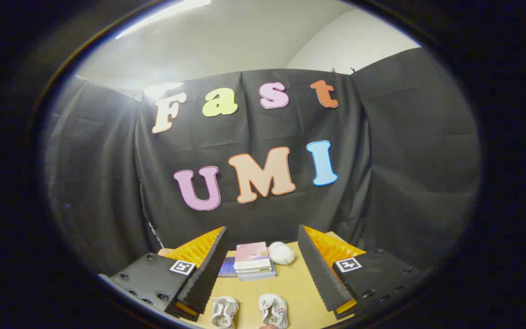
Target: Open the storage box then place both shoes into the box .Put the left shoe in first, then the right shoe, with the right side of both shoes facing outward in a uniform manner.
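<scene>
White shoes (249,311) with red-blue stripes, tan table (290,283), orange-and-black ribbed gripper (261,269), pink-covered books (251,260)

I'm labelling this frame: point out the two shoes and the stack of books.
Shoe by the left finger (224,311), gripper view, on its white upper.
Shoe beside it (274,310), gripper view, on its upper.
Stack of books (252,258), gripper view, on the top cover.

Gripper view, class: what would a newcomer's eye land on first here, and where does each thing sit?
The open claw stands out first, its two black ribbed fingers with orange backing spread wide over the pale wooden table. Between the fingers, close in, lie two small white shoes side by side. Beyond them rest a stack of books and a round white plush object.
</scene>
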The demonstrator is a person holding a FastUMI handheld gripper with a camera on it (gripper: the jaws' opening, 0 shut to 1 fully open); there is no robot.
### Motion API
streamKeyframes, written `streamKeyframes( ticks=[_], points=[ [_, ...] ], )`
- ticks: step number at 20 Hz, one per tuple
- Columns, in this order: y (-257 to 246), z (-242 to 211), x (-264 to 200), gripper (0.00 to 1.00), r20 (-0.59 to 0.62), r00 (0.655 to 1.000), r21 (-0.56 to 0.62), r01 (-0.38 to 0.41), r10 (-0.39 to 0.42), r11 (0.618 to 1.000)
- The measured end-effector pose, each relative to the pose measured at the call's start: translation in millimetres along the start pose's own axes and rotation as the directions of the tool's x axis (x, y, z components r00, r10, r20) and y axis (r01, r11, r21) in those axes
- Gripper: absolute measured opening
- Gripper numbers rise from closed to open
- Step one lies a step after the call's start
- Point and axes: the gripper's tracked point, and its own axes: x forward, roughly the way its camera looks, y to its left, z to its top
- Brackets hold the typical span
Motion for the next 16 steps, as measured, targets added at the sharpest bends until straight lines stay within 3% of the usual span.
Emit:
streamKeyframes(
  ticks=[16],
  points=[
    [-10.2, 8.3, 7.9, 0.96, 0.006, 1.0, -0.015, 0.011, -0.011, 1.0]
  ],
)
